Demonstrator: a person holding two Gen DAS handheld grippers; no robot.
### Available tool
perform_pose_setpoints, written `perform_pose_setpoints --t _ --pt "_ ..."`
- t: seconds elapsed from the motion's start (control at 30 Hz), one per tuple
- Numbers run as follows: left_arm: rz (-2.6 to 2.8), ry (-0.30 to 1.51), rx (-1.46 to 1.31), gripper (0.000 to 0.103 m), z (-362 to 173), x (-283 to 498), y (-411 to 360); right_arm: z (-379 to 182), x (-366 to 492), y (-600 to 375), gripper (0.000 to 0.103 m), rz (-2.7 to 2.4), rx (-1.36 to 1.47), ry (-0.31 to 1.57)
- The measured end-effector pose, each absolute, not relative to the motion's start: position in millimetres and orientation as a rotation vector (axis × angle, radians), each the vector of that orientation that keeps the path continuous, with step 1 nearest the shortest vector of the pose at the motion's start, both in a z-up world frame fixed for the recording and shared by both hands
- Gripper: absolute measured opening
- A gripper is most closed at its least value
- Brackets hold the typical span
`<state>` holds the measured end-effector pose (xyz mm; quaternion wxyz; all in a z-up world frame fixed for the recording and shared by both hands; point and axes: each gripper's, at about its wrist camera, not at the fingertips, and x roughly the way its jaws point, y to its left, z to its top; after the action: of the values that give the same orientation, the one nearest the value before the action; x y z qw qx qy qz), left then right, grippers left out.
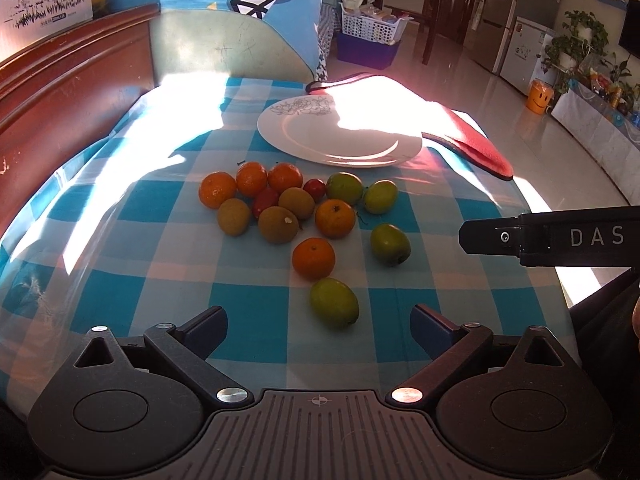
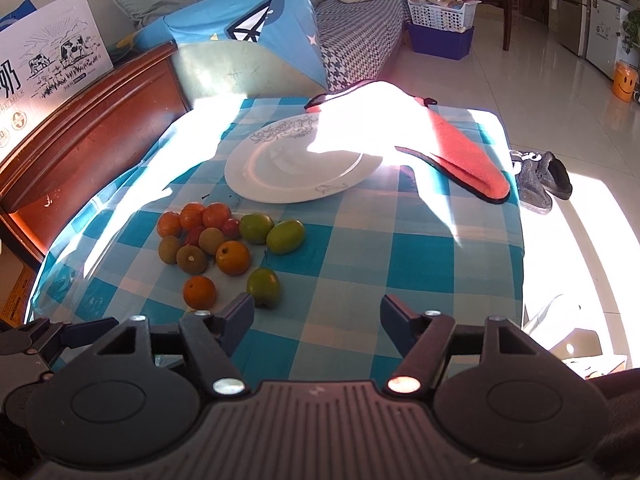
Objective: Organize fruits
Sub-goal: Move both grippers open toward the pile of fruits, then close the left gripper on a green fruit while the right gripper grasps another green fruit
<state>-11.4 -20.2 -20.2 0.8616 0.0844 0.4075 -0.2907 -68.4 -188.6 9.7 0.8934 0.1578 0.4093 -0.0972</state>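
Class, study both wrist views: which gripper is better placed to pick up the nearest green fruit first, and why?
Probably left. The left gripper has the nearest green fruit almost centred just ahead of its open jaws. The right gripper faces bare checked tablecloth, with the fruits off to its left.

The right gripper (image 2: 318,316) hangs with jaws apart and empty over the checked tablecloth (image 2: 360,248). Fruits (image 2: 224,248) cluster left of centre; a white plate (image 2: 296,168) sits above them, empty.
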Motion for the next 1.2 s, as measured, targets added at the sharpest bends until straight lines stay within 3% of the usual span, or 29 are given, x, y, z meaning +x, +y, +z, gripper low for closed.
perform_pose_setpoints --t 0.2,0.57,0.67,0.77,0.9,0.97,1.07,1.2 --pt "-0.608 0.845 0.160 0.085 -26 -7 -26 5 -55 -186 0.069 -0.147 0.328 0.847" --pt "-0.585 0.850 0.111 0.062 -37 2 -21 -13 -29 -180 0.046 -0.084 0.331 0.862" --pt "-0.587 0.850 0.110 0.061 -40 2 -22 -17 -23 -177 0.044 -0.065 0.320 0.869" --pt "-0.598 0.846 0.109 0.047 -42 3 -22 -20 -18 -173 0.038 -0.055 0.298 0.872" --pt "-0.594 0.833 0.119 0.042 -43 2 -23 -26 -14 -170 0.035 -0.063 0.272 0.886" --pt "-0.600 0.829 0.124 0.035 -43 2 -23 -28 -13 -169 0.027 -0.063 0.259 0.890" --pt "-0.608 0.826 0.127 0.026 -43 2 -23 -29 -14 -166 0.027 -0.062 0.234 0.879" --pt "-0.617 0.827 0.115 0.025 -43 2 -21 -28 -15 -164 0.027 -0.058 0.218 0.870"
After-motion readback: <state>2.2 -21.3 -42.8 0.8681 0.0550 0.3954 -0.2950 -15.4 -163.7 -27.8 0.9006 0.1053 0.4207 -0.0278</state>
